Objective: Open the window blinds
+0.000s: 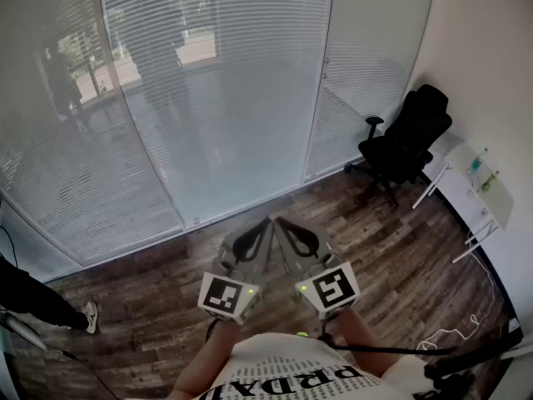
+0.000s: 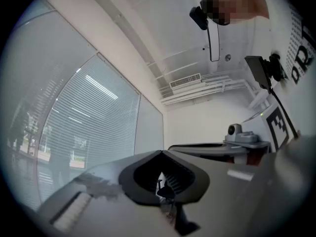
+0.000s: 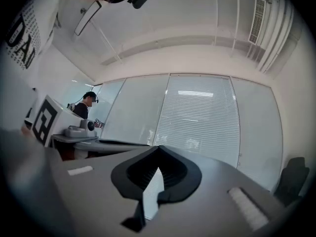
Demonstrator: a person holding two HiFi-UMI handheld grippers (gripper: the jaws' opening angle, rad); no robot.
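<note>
Head view, L gripper (image 1: 267,222) & R gripper (image 1: 280,221) jaws pressed together, blinds (image 1: 233,82) down.

The window blinds (image 1: 216,98) hung fully lowered, their white horizontal slats running down to the far edge of the wooden floor (image 1: 166,307). They spanned several tall sections side by side (the right one narrower). The slats stood mostly shut, with daylight and some greenery showing faintly through the upper part.

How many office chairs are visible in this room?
1. The black chair stands at the right of the head view, beside the white table. Others may be hidden outside the pictures.
</note>
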